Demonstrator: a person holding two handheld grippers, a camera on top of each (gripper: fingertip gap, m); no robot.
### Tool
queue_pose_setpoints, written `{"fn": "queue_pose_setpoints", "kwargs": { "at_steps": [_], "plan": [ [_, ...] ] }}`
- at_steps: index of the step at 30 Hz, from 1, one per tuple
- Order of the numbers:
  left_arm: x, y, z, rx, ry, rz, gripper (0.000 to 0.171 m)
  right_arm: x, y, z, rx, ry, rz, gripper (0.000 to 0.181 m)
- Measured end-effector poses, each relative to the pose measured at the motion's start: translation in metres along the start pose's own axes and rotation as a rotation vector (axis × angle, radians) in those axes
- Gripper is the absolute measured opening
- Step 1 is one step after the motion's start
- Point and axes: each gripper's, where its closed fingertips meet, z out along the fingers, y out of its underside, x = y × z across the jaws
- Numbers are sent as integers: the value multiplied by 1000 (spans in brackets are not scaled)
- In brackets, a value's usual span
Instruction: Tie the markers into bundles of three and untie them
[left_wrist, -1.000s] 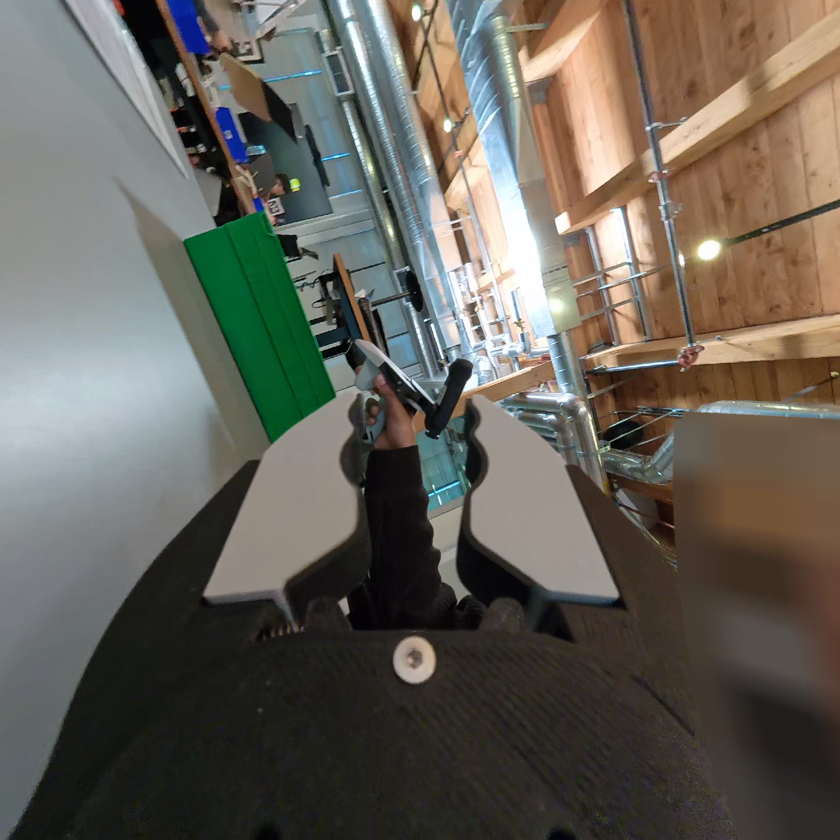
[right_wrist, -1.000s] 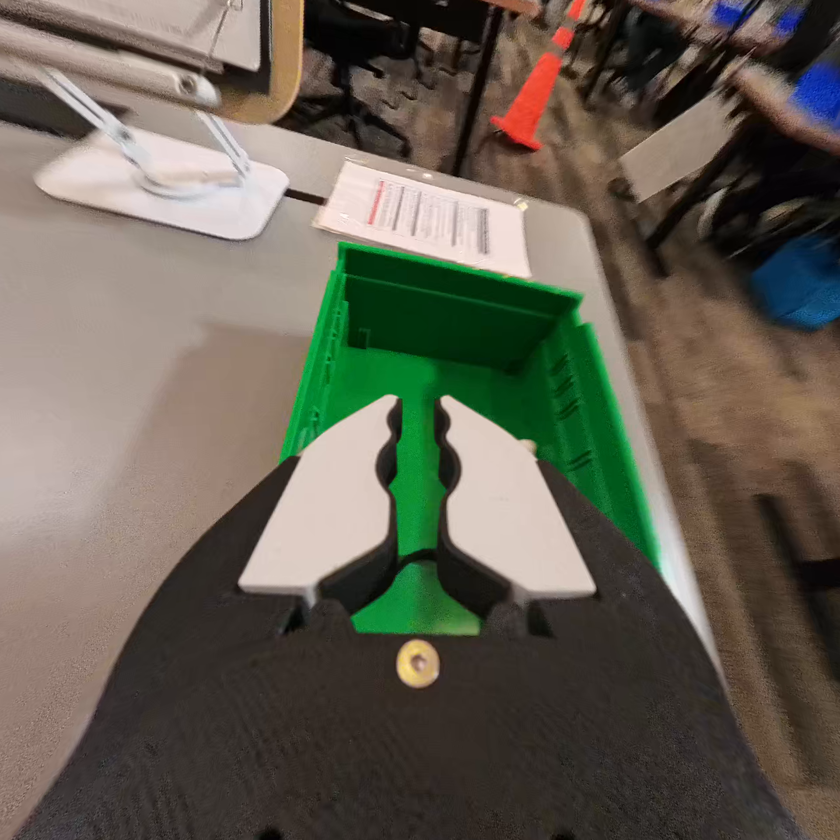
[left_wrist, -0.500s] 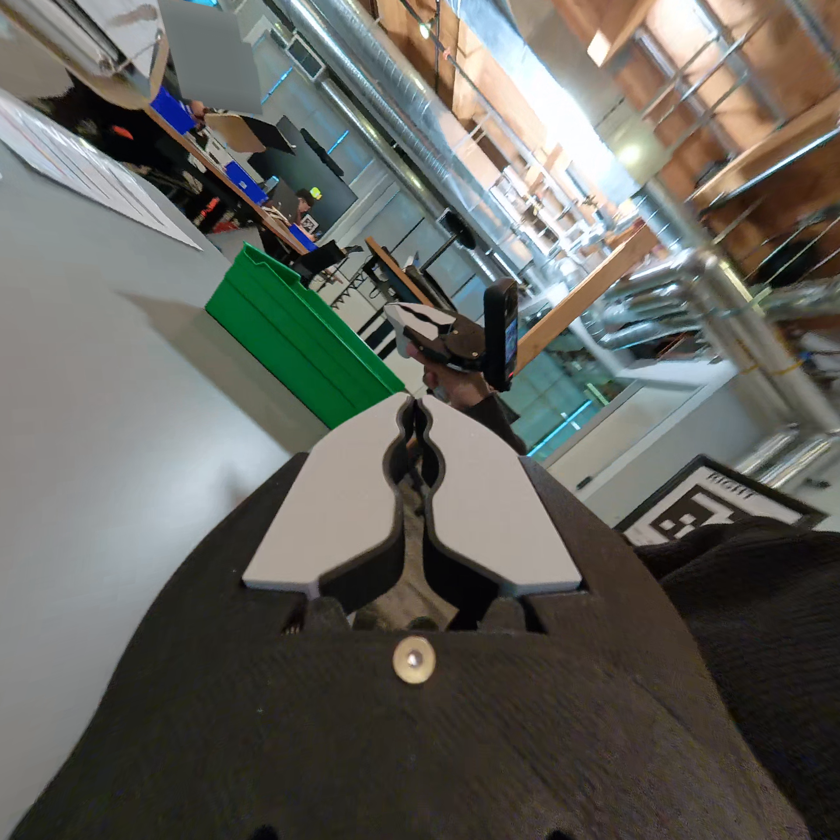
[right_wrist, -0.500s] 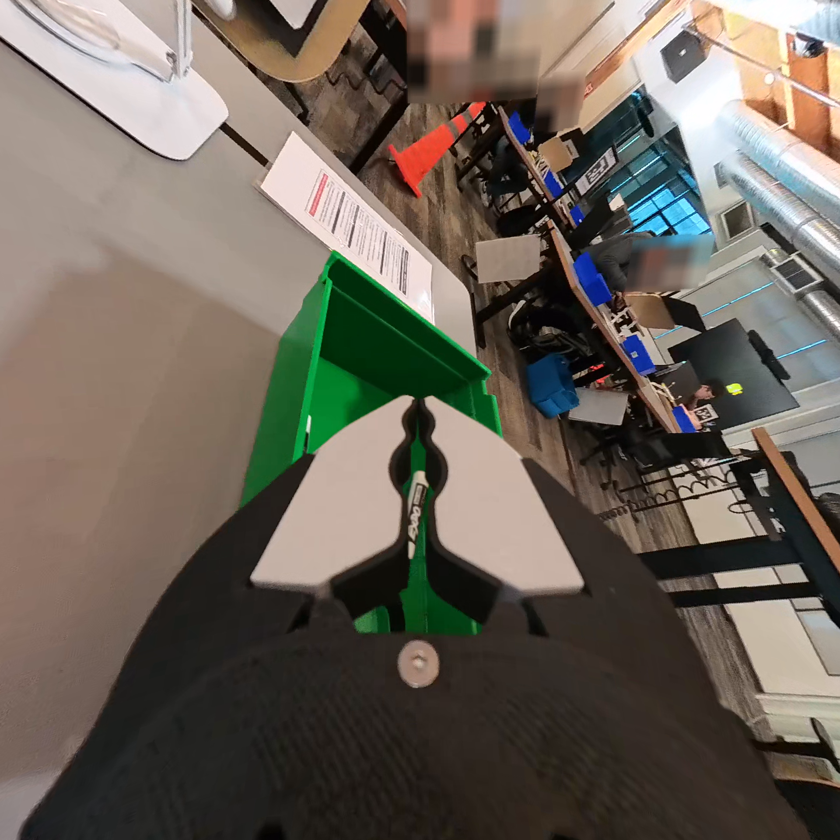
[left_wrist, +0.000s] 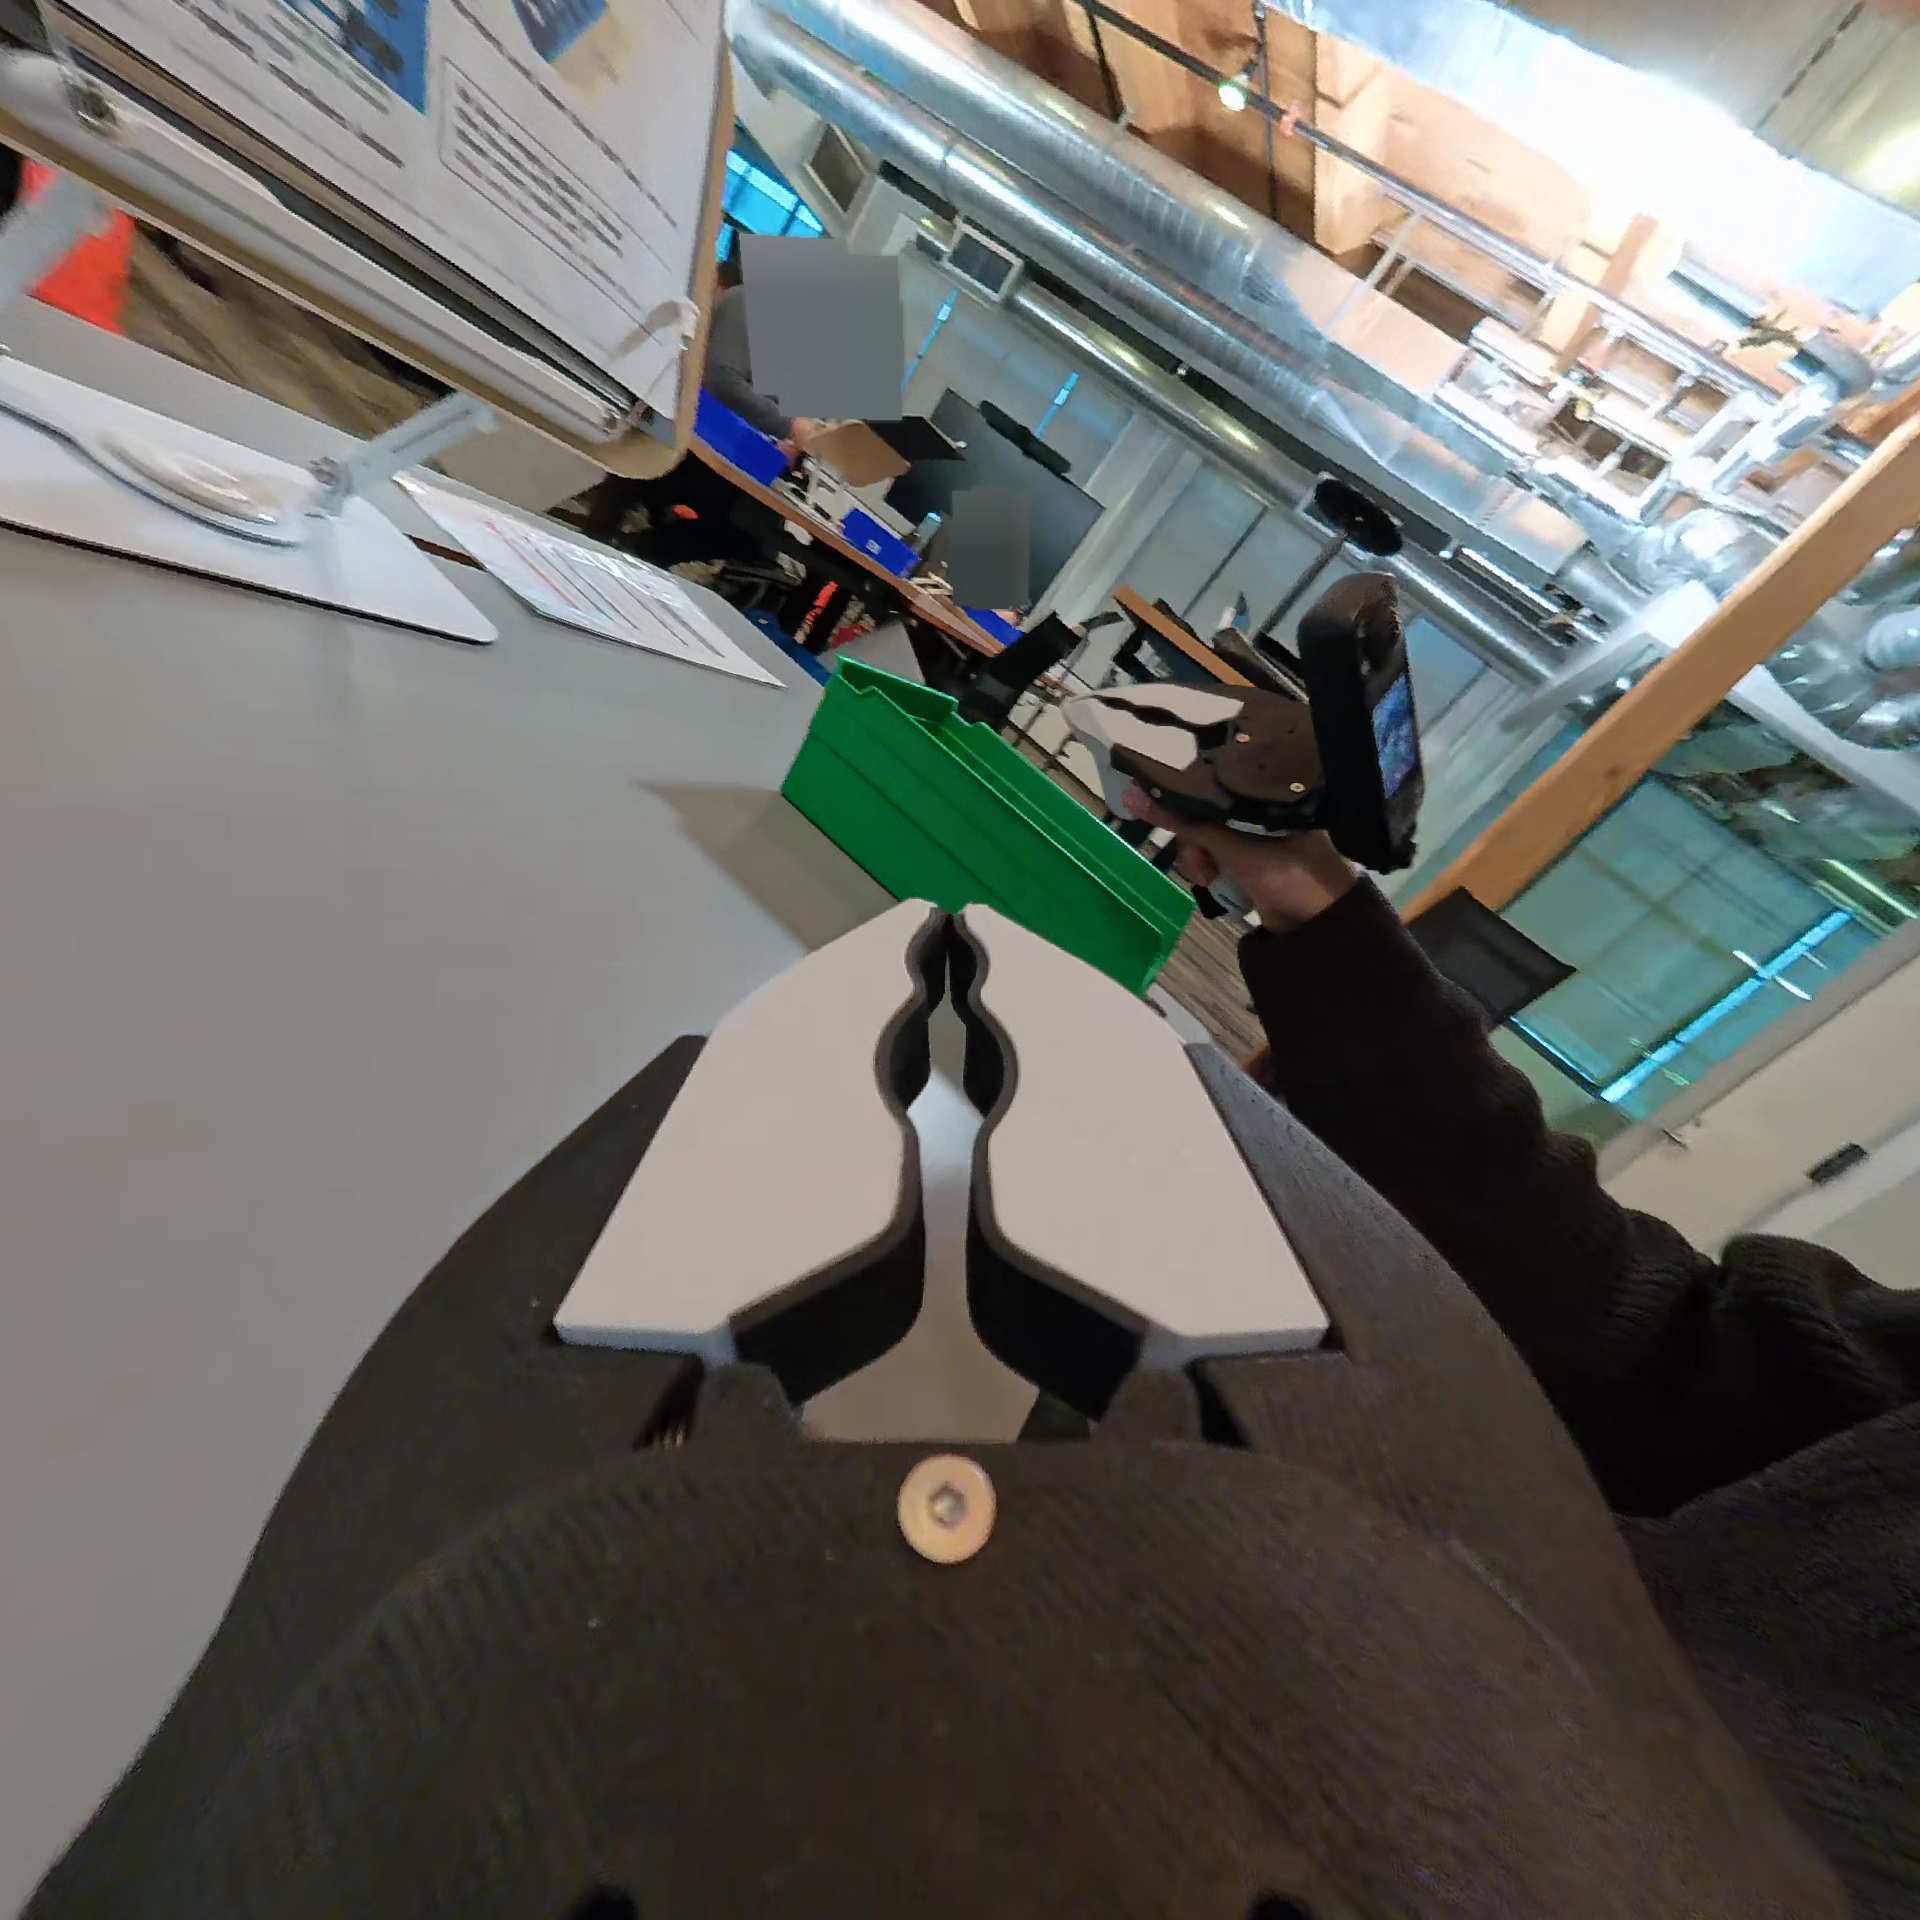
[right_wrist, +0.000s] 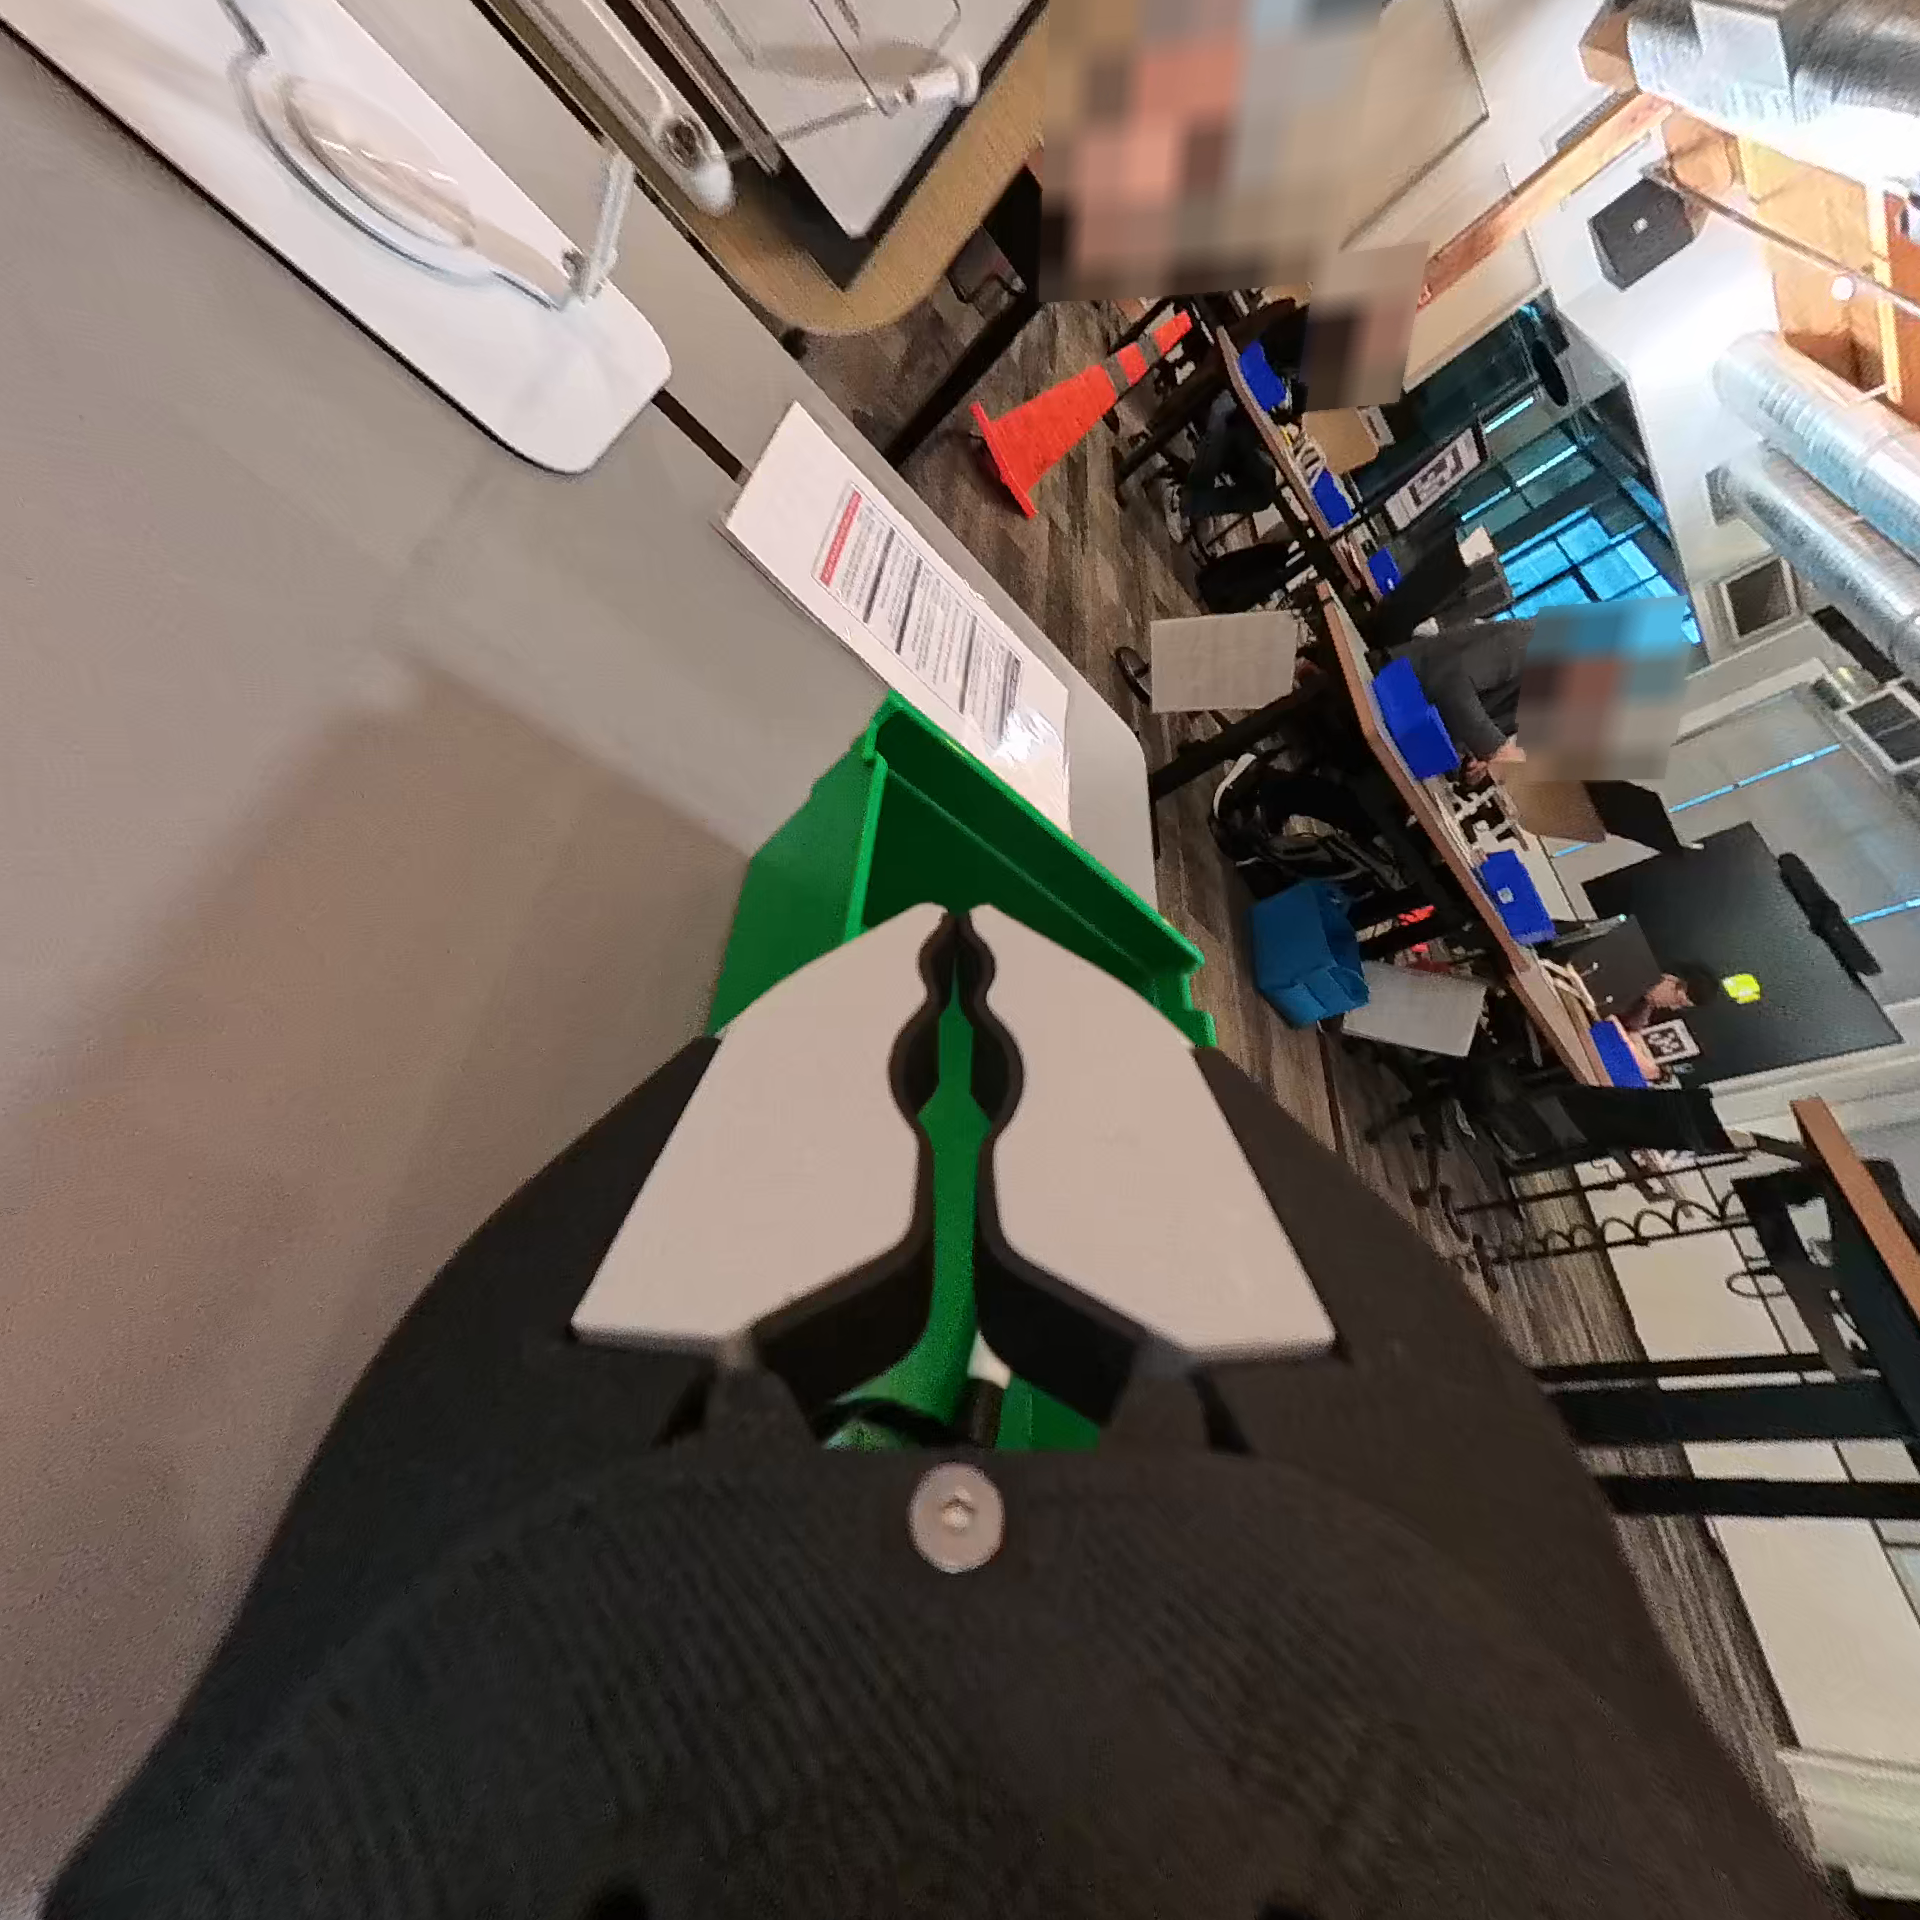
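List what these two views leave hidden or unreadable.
- Green bin contents: in the right wrist view the shut right gripper covers most of the inside; the left wrist view shows only its outer wall.
- Bin's near end: left wrist view, behind the shut left gripper.
- Stand top: cut off by the frame edge in both views.

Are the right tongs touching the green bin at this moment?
Apart. The left wrist view shows the right tongs, shut, held up in a hand beyond the green bin, with background visible between their tips and its rim.
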Motion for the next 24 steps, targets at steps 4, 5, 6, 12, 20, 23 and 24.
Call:
{"fn": "queue_pose_setpoints", "kwargs": {
  "at_steps": [4, 5, 6, 12, 20, 23, 24],
  "plan": [
    [-17, -15, -17, 56, -149, 119, 0, -13, -19, 6, 40, -40, -9, 0],
    [-24, -25, -25, 91, -215, 179, 0, -18, -25, 6, 57, -61, -3, 0],
    [-31, -37, -36, 131, -291, 244, 0, -24, -32, 6, 81, -90, 11, 0],
    [-50, -100, -123, 368, -680, 577, 22, -119, -103, -21, 317, -585, 335, 8],
    [-120, -78, -180, 136, -994, 438, 51, -253, -146, -71, 278, -1203, 598, 22],
    [-134, -53, -177, -16, -993, 357, 54, -259, -162, -86, 352, -1213, 538, 22],
    [-137, -46, -176, -52, -988, 342, 52, -262, -162, -87, 372, -1187, 496, 21]
  ]
}}
